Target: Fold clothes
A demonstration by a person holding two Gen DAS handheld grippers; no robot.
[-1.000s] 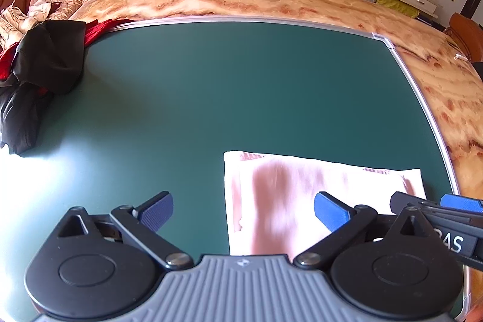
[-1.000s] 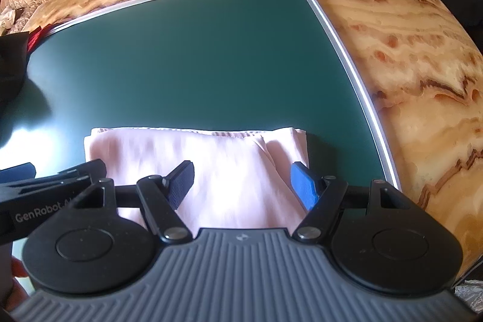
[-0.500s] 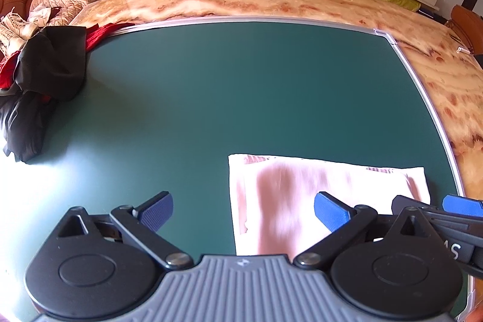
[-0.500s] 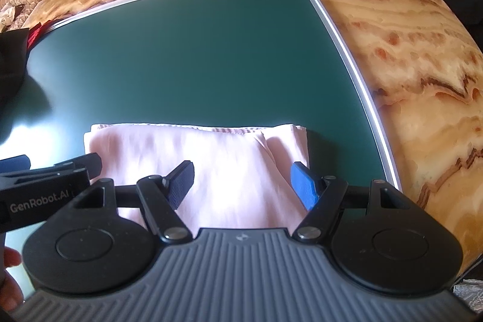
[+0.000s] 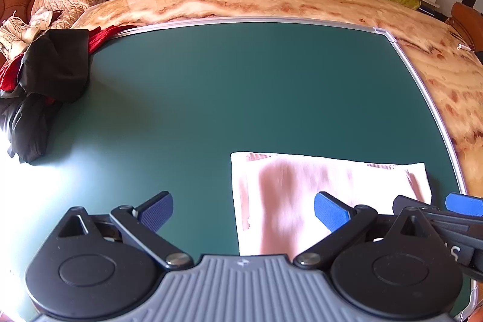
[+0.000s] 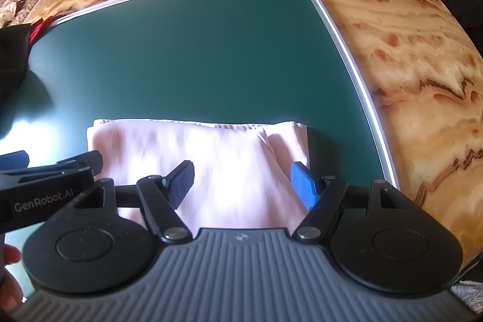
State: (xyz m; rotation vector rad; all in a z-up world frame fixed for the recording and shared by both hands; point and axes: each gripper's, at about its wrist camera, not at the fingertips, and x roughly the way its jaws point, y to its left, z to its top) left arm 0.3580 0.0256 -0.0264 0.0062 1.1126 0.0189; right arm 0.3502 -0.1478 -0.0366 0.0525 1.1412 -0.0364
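Both claws, left claw (image 5: 243, 212) and right claw (image 6: 241, 180), hang wide open and empty over the folded pink cloth (image 6: 211, 159) lying near the right rim of the green mat (image 6: 187, 50) on the desk; a shallow pinch might lift just the top layer and undo the fold

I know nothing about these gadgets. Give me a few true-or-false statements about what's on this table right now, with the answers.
1. The pink cloth lies folded on the green mat. True.
2. The right claw is clamped on the cloth. False: it is open above it.
3. The left claw is open. True.
4. The dark clothes sit beside the mat's right edge. False: they are piled at its left edge.
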